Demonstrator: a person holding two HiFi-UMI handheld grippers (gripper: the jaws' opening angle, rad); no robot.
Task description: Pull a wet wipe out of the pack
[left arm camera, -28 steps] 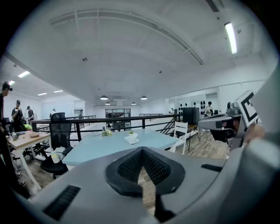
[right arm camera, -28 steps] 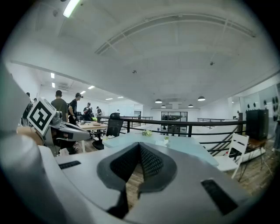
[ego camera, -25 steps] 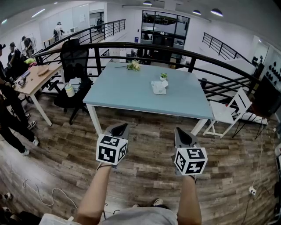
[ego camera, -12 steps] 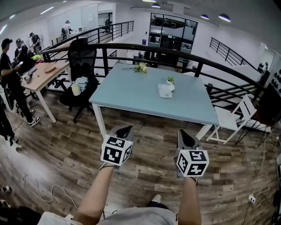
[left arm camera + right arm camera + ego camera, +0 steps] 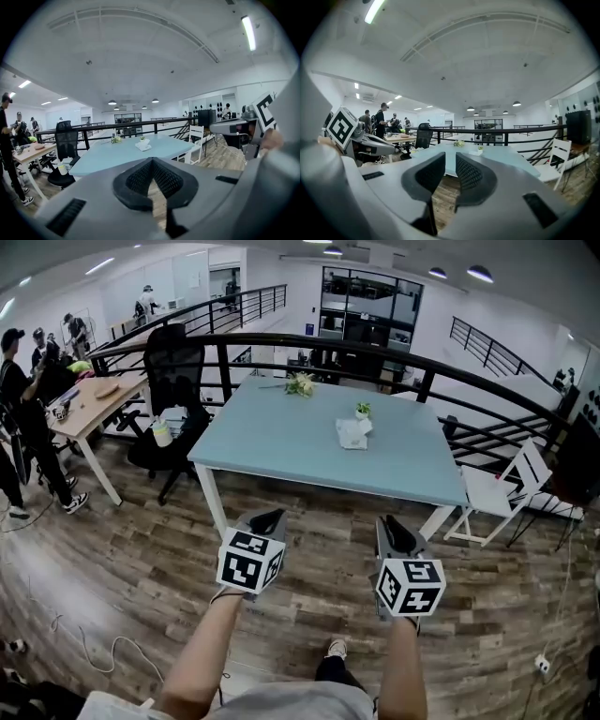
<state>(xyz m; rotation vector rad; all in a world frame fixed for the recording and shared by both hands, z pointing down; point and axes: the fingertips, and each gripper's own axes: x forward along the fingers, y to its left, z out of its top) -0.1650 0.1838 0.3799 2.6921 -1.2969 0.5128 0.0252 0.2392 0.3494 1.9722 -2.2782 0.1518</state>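
Wipe pack (image 5: 352,434) on table (image 5: 281,446); right claw (image 5: 450,157) distant, just opening, empty.

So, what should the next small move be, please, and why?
Probably step toward the light blue rectangular table: the white wet wipe pack lies on it, far beyond both grippers, held over the brown wooden floor. The right gripper has just been opening its jaws, nothing between them; the left gripper is shut and empty.
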